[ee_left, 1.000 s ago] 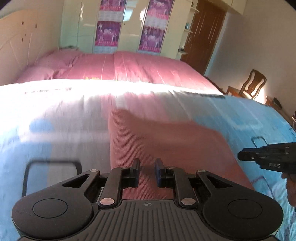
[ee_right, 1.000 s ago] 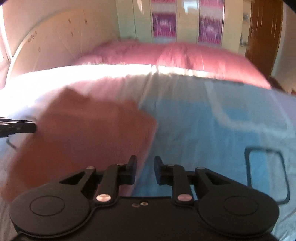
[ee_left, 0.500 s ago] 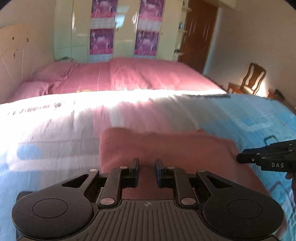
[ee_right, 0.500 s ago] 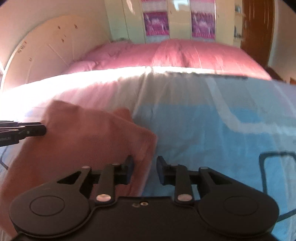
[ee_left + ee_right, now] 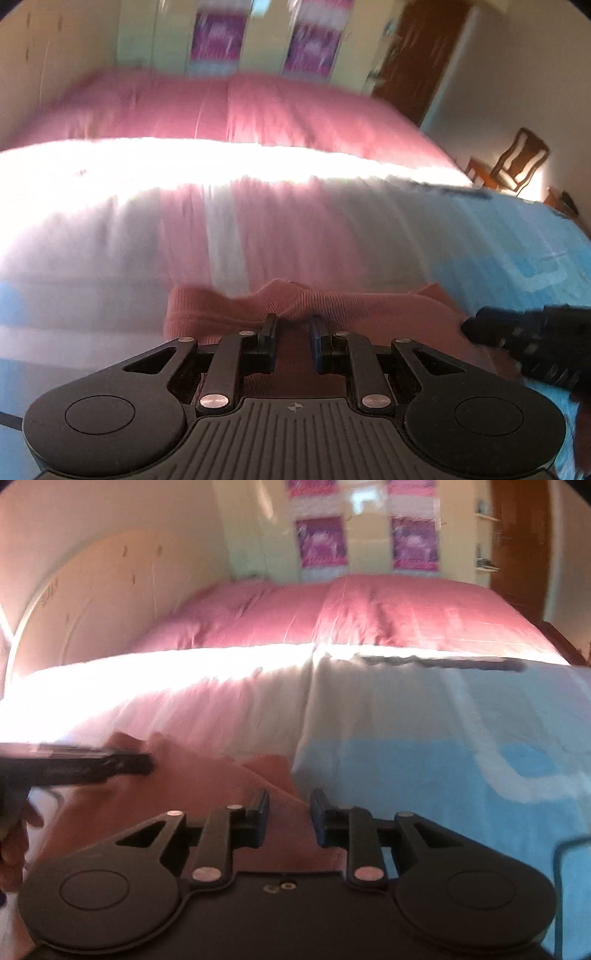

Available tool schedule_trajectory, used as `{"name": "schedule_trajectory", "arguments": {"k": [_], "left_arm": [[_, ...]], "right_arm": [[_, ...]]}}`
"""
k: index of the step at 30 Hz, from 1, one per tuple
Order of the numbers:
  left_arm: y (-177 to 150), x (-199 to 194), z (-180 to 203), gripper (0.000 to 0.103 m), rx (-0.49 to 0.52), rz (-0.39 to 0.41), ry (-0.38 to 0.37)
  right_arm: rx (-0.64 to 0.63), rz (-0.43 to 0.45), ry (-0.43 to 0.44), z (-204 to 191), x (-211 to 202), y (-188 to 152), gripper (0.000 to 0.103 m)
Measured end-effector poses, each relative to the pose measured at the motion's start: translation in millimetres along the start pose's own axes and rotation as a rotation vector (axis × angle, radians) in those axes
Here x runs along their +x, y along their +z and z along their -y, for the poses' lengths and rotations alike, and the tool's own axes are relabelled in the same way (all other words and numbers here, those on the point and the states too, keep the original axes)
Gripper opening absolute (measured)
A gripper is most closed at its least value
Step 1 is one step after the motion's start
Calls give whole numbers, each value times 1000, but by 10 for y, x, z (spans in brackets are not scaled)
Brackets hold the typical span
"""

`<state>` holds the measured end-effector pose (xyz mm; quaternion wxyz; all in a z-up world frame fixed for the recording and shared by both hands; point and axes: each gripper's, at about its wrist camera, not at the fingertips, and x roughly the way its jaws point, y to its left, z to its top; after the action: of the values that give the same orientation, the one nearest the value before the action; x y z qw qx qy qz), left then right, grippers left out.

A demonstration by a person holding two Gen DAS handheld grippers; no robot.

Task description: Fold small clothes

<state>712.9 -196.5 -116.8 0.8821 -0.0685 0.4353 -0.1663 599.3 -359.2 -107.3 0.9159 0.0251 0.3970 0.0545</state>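
A small rust-pink ribbed garment [image 5: 369, 310] lies on the bed sheet [image 5: 258, 236], bunched along its far edge. My left gripper [image 5: 293, 325] sits over its near part, jaws narrowly apart with cloth between them. My right gripper [image 5: 288, 805] is at the garment's right edge [image 5: 221, 786], jaws narrowly apart with a fold of cloth rising between them. Each gripper shows in the other's view: the right one [image 5: 524, 332] at the garment's right end, the left one [image 5: 74, 764] at its left.
The sheet is white, pink and blue [image 5: 424, 760]. A pink quilt [image 5: 229, 107] lies beyond, with a headboard [image 5: 92, 598] and wardrobe [image 5: 369, 528] behind. A wooden chair [image 5: 517, 162] and door [image 5: 417, 55] stand at the right.
The garment's far part has drawn toward me and bunched up; it looks much shorter than a second ago. Both grippers have tilted and moved with it; the views are blurred.
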Motion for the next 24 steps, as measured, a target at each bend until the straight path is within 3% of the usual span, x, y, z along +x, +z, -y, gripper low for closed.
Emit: {"name": "schedule_trajectory", "arguments": {"k": [3,5,8,10,12,15,17,21,22,23,24], "left_arm": [[23,-87,-109,20,-96,10,-45],[-93,-352,-102,21,-39,63,-35],[-523,-865,-255,21,7,107,-65],[-883,-1187,-314,21,58,120,-44],[-1159,-1418,-365,21,43,111,-53],[-1440,-1626,-412,21,-5,91,-77],[-1586,-1695,-456,21,-36,91,-76],[-1710,-1640,-552,21,-115,48,-83],[-1748,-1589,-507,21,-98,35,-68],[-1817,-1564,-428,27,-52,27,-34],[-1850,-1542,-358,32,-8,25,-1]], "right_arm": [[-1,-42,-36,-32,171,10,26],[11,-22,-29,-6,31,13,25],[-3,43,10,56,-411,-136,30],[-41,43,35,67,-683,-324,30],[-47,30,62,97,-906,-524,30],[26,11,110,157,-1155,-788,30],[99,7,130,190,-1323,-989,39],[178,-47,177,126,-1449,-1286,40],[180,-55,180,92,-1433,-1351,28],[171,-60,180,61,-1377,-1399,1],[130,-92,147,20,-1289,-1422,3]]}}
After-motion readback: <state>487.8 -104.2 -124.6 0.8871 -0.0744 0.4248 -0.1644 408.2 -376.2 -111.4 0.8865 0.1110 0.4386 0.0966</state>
